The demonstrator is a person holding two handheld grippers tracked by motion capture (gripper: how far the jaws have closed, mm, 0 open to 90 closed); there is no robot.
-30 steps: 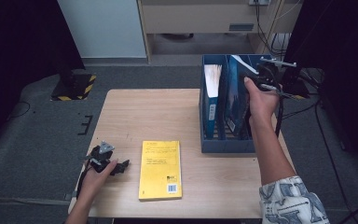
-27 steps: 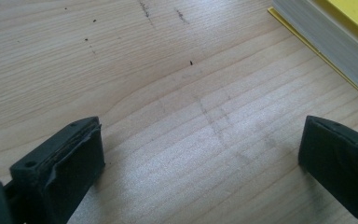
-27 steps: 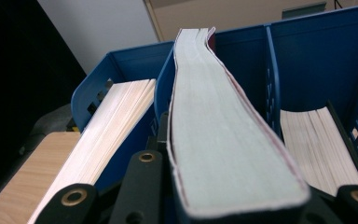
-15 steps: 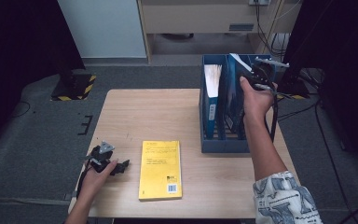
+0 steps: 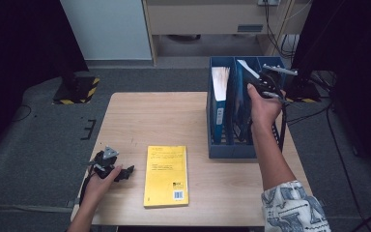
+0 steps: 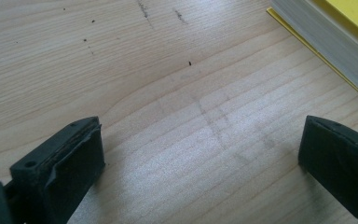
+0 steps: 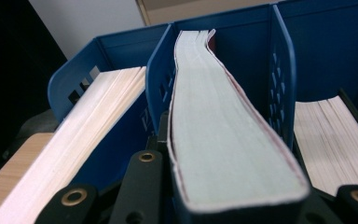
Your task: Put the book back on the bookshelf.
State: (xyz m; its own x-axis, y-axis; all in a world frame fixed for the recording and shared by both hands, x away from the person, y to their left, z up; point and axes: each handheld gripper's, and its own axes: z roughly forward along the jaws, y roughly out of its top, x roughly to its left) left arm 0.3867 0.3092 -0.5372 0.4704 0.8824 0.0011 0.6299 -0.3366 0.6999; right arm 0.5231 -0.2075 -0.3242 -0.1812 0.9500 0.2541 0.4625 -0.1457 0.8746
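Book (image 7: 223,140) with the dark red cover sits clamped between my right gripper's (image 7: 233,205) jaws, page edges toward the camera, its far end reaching into the middle compartment of the blue file rack (image 7: 279,60). From the high view I see my right hand (image 5: 263,104) gripping that tool over the same rack (image 5: 232,150) at the table's right side, the book (image 5: 245,92) standing on edge between the dividers. A second book (image 7: 74,149) with cream pages fills the compartment beside it, and another block of pages (image 7: 331,140) lies in the compartment on the other side. My left gripper (image 6: 200,163) rests low over the bare wooden table (image 6: 144,93), jaws wide apart with nothing between them; the corner of the yellow book (image 6: 345,28) shows just beyond one jaw. In the high view that left gripper (image 5: 111,166) is near the table's front left edge, with the yellow book (image 5: 166,175) lying flat close beside it, not touching.
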